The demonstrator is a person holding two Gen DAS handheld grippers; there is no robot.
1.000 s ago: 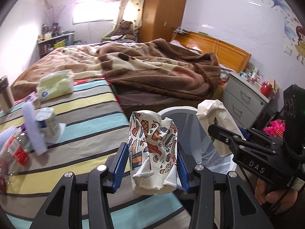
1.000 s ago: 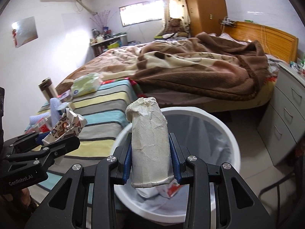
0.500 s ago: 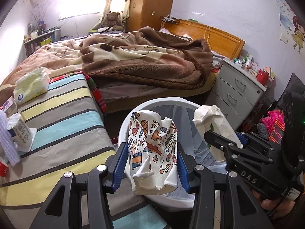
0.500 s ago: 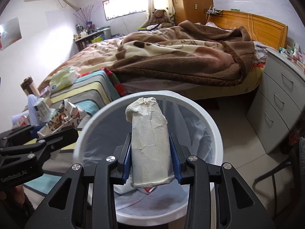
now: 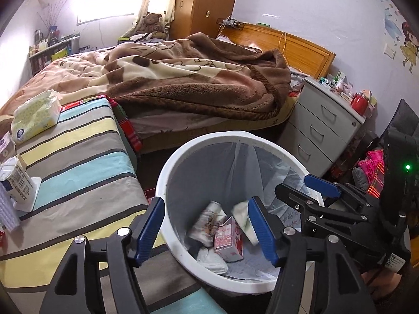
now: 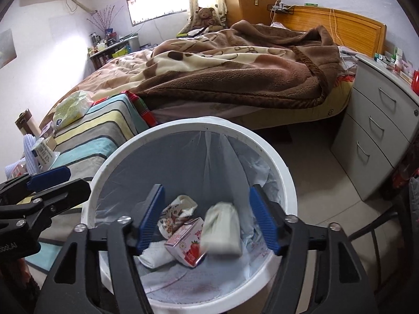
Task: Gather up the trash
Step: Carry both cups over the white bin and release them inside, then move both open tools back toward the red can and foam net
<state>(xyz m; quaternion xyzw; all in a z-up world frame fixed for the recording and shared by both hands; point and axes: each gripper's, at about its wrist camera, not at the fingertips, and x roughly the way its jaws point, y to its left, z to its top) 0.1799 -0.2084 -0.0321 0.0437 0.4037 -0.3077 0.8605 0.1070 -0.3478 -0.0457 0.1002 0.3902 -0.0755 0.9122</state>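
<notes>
Now both claws, left [image 5: 207,233] and right [image 6: 207,217], have just been opened and nothing is held; the light, crushable cups [image 6: 222,229] are seen dropping into the bin [image 6: 277,162].

I count one white bin [image 6: 275,157], lined with one bag. Inside it I see one pink strawberry carton [image 6: 187,243], one patterned paper cup [image 6: 175,214], one plain white cup [image 6: 222,231], blurred, and one white wad [image 6: 154,257]. On my striped cloth [image 5: 78,172]: one tissue pack [image 5: 35,119], one milk carton [image 5: 15,180]. I hold two grippers [image 5: 207,231] [image 6: 207,223].
</notes>
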